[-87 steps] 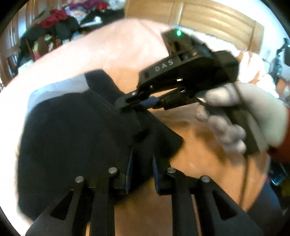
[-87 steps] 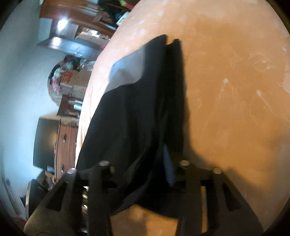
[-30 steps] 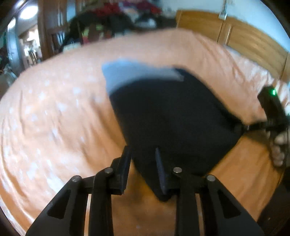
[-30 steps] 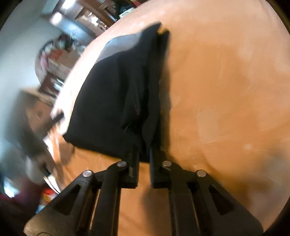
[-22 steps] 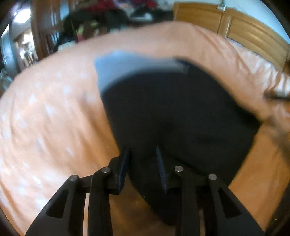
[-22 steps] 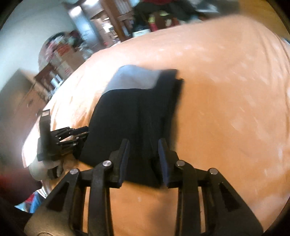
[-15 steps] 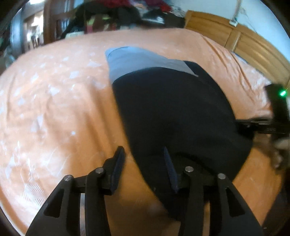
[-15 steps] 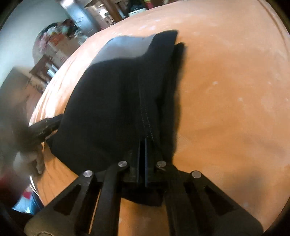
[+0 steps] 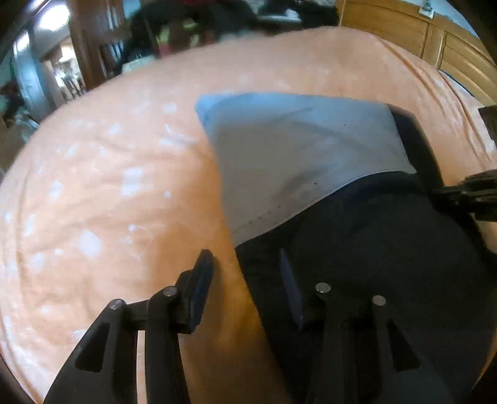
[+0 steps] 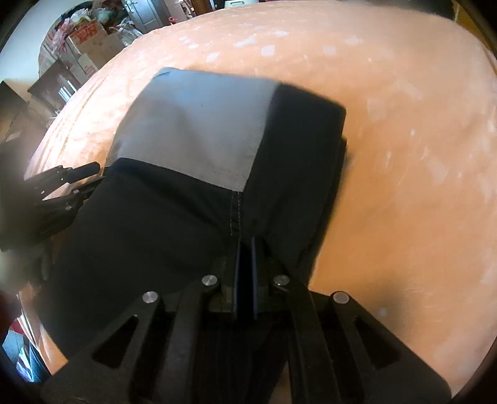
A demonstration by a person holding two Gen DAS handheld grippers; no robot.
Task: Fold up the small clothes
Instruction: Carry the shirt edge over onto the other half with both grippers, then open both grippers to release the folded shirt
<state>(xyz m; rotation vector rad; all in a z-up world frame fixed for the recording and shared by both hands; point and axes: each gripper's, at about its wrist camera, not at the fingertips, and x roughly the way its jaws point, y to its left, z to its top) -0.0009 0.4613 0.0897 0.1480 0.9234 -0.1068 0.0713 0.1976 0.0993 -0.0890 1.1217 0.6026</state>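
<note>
A black garment with a light grey panel lies flat on the orange bed. My left gripper is open and straddles the garment's left edge: one finger over the sheet, the other over black cloth. In the right wrist view the same garment and its grey panel fill the middle. My right gripper is shut on the black cloth at the near end of a stitched seam. Each gripper also shows in the other's view, the right gripper at the right edge and the left gripper at the left.
The orange sheet spreads wide around the garment. A wooden headboard stands at the back right, and a blurred pile of clothes lies beyond the bed. Cardboard boxes and furniture stand past the bed's far left.
My left gripper has let go of the black cloth, opened wide and moved up the garment's left edge. My right gripper, open earlier, has shut on the cloth.
</note>
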